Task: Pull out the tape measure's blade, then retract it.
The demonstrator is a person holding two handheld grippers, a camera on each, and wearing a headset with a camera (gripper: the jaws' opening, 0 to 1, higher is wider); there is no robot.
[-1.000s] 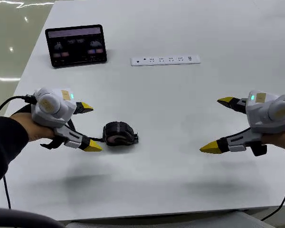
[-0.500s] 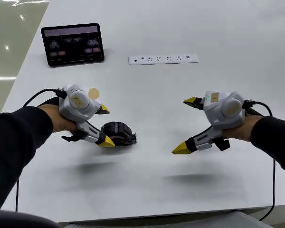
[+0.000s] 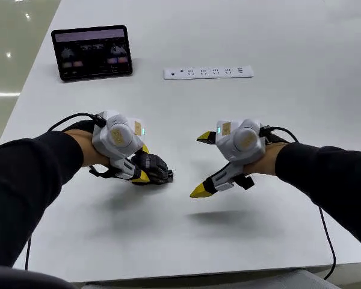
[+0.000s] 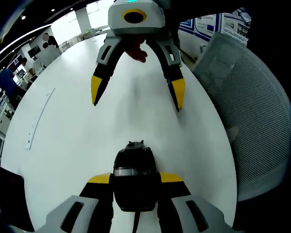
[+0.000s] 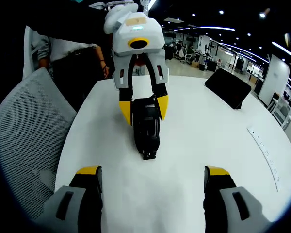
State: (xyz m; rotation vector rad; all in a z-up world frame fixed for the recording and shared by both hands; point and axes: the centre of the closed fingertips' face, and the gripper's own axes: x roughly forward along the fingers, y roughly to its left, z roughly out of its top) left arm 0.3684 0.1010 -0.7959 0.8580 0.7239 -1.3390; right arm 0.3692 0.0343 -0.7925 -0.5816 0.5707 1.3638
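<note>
Pinches black tape measure (image 3: 153,169) (image 4: 134,170) (image 5: 146,127) between left gripper (image 3: 143,162) (image 4: 135,177) (image 5: 143,109) jaws, both yellow tips against its sides. Sits on white table (image 3: 259,108), low centre-left in head view. Hook (image 5: 148,155) snug at mouth, facing 3 o'clock. Holds right gripper (image 3: 201,164) (image 5: 152,171) (image 4: 137,92) at 3 o'clock of tape measure, near but apart, jaws spread wide, nothing between. Farther back: tablet (image 3: 92,52) at 11 o'clock, power strip (image 3: 208,73) at 1 o'clock.

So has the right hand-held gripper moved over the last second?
Yes. The right hand-held gripper has shifted left toward the tape measure, while the power strip stays put in the head view.
</note>
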